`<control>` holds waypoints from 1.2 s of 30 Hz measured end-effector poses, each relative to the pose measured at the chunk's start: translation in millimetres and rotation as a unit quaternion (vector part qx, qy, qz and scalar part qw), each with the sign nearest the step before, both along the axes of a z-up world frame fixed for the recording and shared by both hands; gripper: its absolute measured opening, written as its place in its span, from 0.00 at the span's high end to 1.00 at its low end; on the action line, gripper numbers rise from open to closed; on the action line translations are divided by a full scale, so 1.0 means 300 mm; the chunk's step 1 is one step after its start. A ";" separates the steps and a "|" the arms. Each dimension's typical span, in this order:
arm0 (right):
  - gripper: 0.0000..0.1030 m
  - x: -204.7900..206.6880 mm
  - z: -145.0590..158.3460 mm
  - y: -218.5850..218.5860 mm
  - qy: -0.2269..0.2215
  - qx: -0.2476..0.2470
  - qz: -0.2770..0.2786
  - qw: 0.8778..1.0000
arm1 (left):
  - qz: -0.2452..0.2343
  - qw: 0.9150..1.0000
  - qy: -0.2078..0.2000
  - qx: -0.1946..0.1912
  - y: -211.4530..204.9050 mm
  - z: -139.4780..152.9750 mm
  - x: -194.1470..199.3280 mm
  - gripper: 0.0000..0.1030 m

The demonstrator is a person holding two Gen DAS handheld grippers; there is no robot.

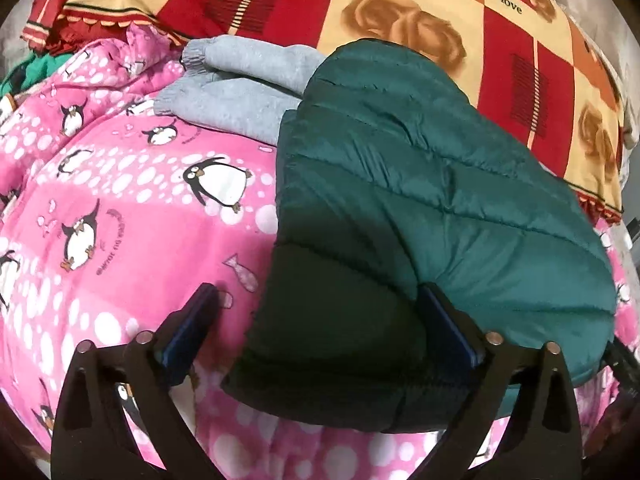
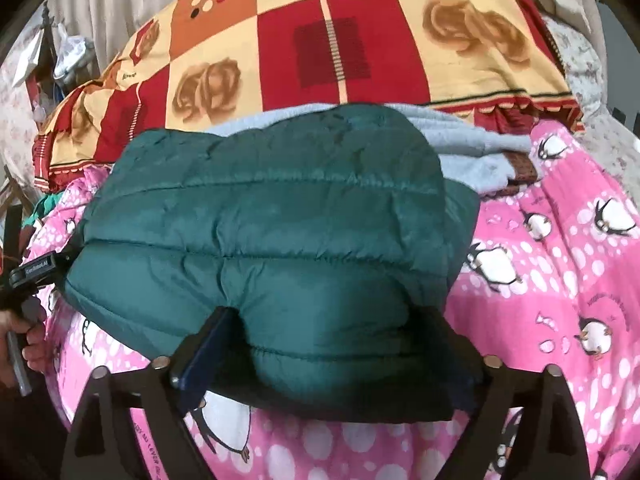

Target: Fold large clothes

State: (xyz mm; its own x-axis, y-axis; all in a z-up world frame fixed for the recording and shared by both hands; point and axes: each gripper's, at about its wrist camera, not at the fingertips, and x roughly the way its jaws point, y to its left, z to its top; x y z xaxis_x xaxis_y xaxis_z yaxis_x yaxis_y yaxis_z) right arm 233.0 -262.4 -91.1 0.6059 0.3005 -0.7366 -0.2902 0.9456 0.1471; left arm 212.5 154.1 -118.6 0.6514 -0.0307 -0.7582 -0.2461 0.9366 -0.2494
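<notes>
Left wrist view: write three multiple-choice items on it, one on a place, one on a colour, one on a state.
1. Where does the grey garment lie?
A. On top of the green jacket
B. Beyond the green jacket, partly tucked under it
C. Between the gripper's fingers

2. What colour is the penguin blanket under the jacket?
A. Blue
B. White
C. Pink

3. How do the jaws of the left gripper stand?
A. Wide apart, with the jacket's near edge between them
B. Shut with nothing between them
C. Clamped on the grey garment

Answers:
1 B: the jacket's far edge covers one end of the grey garment.
2 C: the cloth is pink with white dots.
3 A: pink blanket shows between one finger and the jacket.
</notes>
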 end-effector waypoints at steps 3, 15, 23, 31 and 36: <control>0.15 -0.019 0.067 -0.055 -0.018 0.023 0.001 1.000 | 0.009 0.999 -0.037 -0.006 0.039 0.060 -0.058 0.03; 0.15 0.030 0.039 -0.314 0.030 0.198 0.010 0.980 | 0.003 0.996 -0.080 -0.034 0.184 0.020 -0.154 0.03; 0.13 0.105 -0.095 -0.189 0.113 0.214 0.025 0.970 | -0.096 0.990 -0.080 -0.064 0.070 -0.010 -0.068 0.03; 0.56 0.075 -0.021 -0.207 0.078 0.274 0.060 0.957 | -0.131 0.986 -0.075 -0.073 0.037 0.031 -0.075 0.61; 0.59 -0.011 0.059 -0.203 0.052 0.275 0.096 0.955 | -0.137 0.985 -0.084 -0.065 0.039 0.084 -0.147 0.62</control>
State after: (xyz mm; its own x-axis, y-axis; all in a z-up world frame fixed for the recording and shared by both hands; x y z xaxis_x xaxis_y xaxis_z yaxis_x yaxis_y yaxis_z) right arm 229.6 -323.2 -73.4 0.4326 0.7585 -0.4874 -0.4082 0.6468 0.6443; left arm 168.5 165.9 -93.5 0.7215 -0.3123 -0.6180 0.0669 0.9198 -0.3867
